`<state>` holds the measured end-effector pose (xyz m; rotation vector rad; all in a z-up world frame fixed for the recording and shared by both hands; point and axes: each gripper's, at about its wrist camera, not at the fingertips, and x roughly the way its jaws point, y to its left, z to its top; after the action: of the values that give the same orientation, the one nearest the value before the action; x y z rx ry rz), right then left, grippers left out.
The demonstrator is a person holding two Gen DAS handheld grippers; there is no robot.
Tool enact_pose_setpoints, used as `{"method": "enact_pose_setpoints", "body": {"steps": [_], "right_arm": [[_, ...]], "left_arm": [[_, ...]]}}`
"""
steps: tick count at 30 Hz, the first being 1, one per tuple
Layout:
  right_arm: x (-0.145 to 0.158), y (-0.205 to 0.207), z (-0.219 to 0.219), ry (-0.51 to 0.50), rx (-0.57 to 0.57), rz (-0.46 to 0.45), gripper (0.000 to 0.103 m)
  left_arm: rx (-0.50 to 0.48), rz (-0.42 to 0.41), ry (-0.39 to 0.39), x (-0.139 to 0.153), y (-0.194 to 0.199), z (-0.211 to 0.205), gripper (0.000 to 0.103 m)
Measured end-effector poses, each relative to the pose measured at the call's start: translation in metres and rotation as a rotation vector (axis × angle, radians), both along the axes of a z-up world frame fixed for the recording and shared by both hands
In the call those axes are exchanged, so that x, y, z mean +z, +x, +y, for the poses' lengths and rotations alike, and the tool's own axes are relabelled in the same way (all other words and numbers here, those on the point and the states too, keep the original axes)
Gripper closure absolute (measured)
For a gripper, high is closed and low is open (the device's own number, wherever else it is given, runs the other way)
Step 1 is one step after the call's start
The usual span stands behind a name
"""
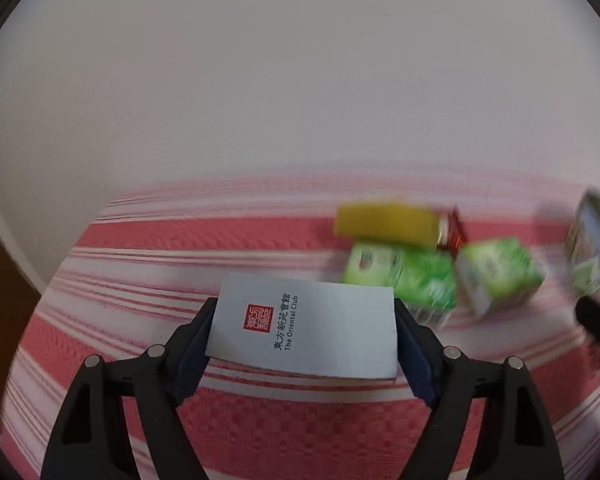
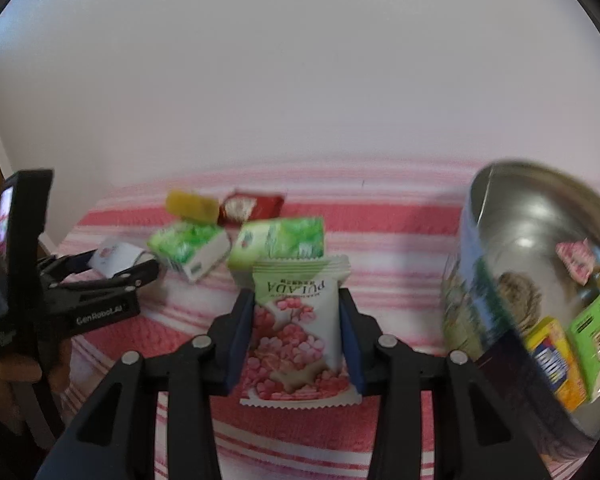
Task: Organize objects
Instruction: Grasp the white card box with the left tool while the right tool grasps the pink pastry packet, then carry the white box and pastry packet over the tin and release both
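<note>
The left gripper (image 1: 303, 334) clamps a flat white card packet (image 1: 306, 326) printed with a red seal and "The Oriental Club"; both blue pads press its short edges, and it sits lifted off the pink-and-white striped cloth (image 1: 140, 240).

The right gripper (image 2: 296, 330) stands narrow, pinching a small white-and-green snack sachet (image 2: 296, 320) with pink blossoms, its "PULADA" lettering upside down from that camera. Its serrated lower edge hangs clear of the cloth.

Loose pile at the far side of the cloth, all smeared by motion blur:
- a yellow oblong wrapped bar (image 1: 386, 222), label unreadable
- a red foil packet (image 2: 252, 206), mostly hidden behind the bar in the left view
- two green-and-white cartons (image 2: 188, 250) (image 2: 278, 242) lying side by side, print illegible

A round metal tin (image 2: 496, 208) with a landscape picture on its wall sits tilted at the right, cut off by the lens edge. Inside it:
- a yellow box (image 2: 556, 362)
- a green packet (image 2: 598, 340)
- a pink sachet (image 2: 576, 264)
- something brownish, too blurred to name

A hand (image 2: 8, 364) on the left tool's grip shows only in part.
</note>
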<state>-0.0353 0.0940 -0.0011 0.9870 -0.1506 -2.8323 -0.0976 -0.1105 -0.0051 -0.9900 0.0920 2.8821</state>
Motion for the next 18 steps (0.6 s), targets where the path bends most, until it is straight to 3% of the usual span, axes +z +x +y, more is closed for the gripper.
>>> {"method": "enact_pose_setpoints", "body": {"steps": [6,10,13,18], "right_arm": [[0.017,0.021,-0.001,-0.004,0.016,0.147,0.062],[0.034,0.042,0.001,-0.034,0.042,0.281,0.062],[0.04,0.055,0.001,0.012,0.01,0.34,0.062],[0.038,0.061,0.008,0.049,-0.007,0.331,0.062]], "left_arm": [[0.107,0.127,0.135,0.015,0.043,0.005,0.02],[0.137,0.187,0.104,0.02,0.064,0.029,0.02],[0.14,0.212,0.098,0.027,0.076,0.038,0.02],[0.132,0.206,0.093,0.028,0.084,0.048,0.02]]}}
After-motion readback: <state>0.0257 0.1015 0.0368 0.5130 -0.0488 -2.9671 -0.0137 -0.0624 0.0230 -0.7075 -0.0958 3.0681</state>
